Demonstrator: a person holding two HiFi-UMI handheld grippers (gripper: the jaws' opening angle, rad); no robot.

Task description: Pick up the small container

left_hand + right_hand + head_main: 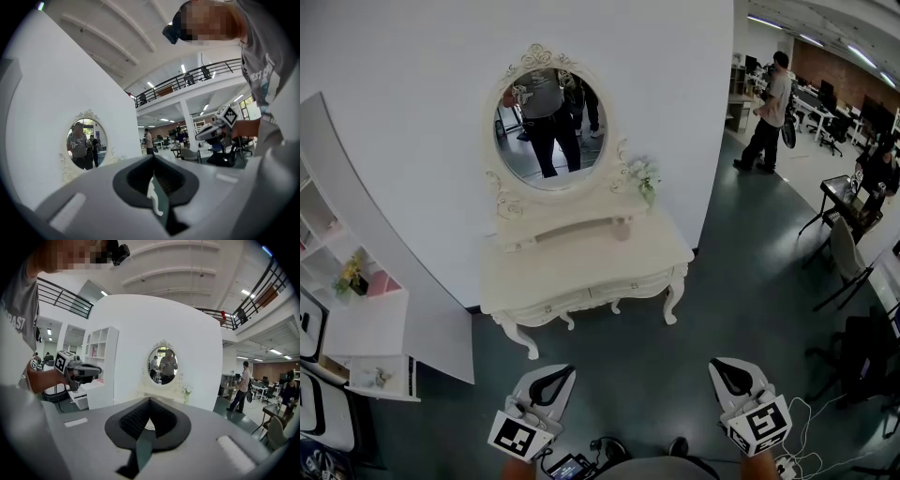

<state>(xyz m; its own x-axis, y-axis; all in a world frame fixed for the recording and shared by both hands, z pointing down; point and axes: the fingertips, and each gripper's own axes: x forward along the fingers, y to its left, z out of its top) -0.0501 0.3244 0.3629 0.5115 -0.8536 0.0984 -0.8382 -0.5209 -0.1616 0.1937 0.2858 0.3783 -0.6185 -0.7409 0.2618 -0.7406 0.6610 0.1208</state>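
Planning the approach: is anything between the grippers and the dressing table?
Nothing visible: only dark floor separates the left gripper and right gripper from the dressing table. The small pale object on it may be the container.

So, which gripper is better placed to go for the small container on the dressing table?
Right, by a little. The right gripper points straight at the dressing table with the small container; the left gripper aims past its side. Both are far off, fingers shut.

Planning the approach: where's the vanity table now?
Head view, centre: the white vanity table stands against the white wall under the oval mirror, with the white shelf unit to its left.
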